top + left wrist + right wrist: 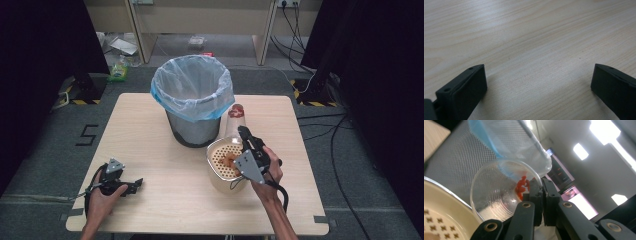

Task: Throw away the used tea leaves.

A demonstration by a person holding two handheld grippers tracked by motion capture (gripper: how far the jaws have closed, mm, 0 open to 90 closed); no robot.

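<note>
R tongs (243, 132) clamp the rim of a clear cup (235, 120), jaws pinched tight on the wall; cup is tipped, lifted off the surface (150, 125), mouth toward the tongs. In the right gripper view the cup (496, 192) has red bits (522, 185) inside near the jaws. Cup sits just beside the bin (194, 100), betw. it and the strainer bowl (226, 165), right of the surface centre. Bin is mesh w/ a bluish bag liner (192, 82), standing near the far edge, about mid-width. Bowl is cream, perforated insert, some brownish stuff in it; it's under the R hand (267, 172), toward the near right part of the surface.

L tongs (131, 186) rest low near the near left corner, jaws wide apart, nothing betw. them, just bare wood (536, 50) in the left gripper view. L hand (102, 197) wraps the body.
</note>
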